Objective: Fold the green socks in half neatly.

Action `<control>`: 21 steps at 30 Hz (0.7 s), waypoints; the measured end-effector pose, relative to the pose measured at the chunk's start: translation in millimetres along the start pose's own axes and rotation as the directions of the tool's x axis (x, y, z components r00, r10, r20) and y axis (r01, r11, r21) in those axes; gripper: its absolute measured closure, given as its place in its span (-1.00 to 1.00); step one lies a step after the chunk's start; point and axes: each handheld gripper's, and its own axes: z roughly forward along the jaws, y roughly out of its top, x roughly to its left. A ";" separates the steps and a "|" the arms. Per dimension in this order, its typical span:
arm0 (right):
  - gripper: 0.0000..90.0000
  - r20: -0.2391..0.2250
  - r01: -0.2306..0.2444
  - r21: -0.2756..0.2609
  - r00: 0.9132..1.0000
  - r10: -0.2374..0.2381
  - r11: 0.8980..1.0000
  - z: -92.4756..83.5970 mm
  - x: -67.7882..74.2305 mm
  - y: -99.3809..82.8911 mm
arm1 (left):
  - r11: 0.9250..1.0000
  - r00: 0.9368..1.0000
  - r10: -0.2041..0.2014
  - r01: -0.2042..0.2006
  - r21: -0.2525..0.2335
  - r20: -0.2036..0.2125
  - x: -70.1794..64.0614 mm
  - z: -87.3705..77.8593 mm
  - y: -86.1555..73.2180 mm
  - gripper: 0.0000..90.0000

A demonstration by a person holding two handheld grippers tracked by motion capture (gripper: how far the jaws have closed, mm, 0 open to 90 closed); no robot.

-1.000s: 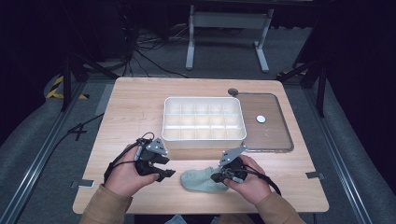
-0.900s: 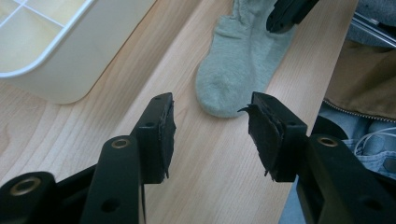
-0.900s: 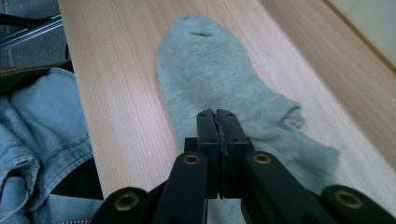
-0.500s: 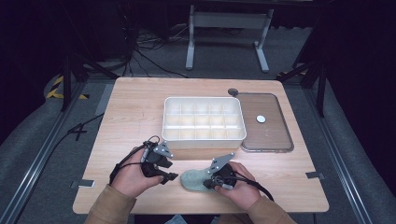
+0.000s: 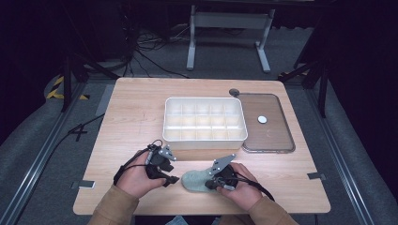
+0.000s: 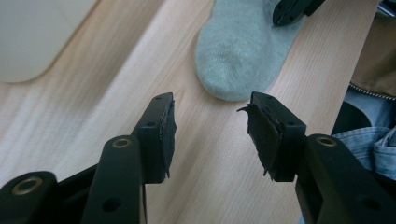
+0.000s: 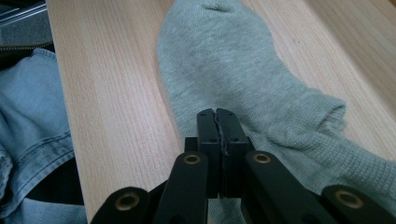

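Note:
A pale grey-green sock [image 5: 193, 181] lies flat on the wooden table near the front edge, its toe toward my left gripper [image 5: 172, 180]. That gripper is open, and nothing sits between its jaws in the left gripper view [image 6: 210, 126]. The sock's toe [image 6: 238, 51] lies just beyond its tips. My right gripper [image 5: 211, 184] is shut, its tips resting on top of the sock [image 7: 233, 60] near the middle [image 7: 216, 114]. I see no fabric pinched between its jaws. Its black tip [image 6: 292, 9] also appears on the sock in the left gripper view.
A white box [image 5: 205, 99] with many compartments stands at the table's centre. To its right lies a brown translucent lid [image 5: 270, 138] carrying a small white disc [image 5: 262, 119]. The person's jeans [image 7: 28, 116] are just past the front edge.
The right hand has slid left and toward the front edge, onto the sock. The left gripper has shifted slightly toward the sock's toe. The sock has barely moved.

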 end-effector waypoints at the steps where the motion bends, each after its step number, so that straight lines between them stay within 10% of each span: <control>1: 1.00 -0.001 -0.002 -0.001 1.000 0.002 1.000 0.2 -0.3 -0.1 | 1.000 1.000 -0.006 0.006 0.007 0.011 -0.6 4.0 -0.2 0.16; 21: 1.00 -0.001 0.004 0.000 1.000 -0.004 1.000 0.0 0.2 0.0 | 0.991 0.996 0.086 -0.088 0.104 0.025 -11.3 41.3 9.4 0.25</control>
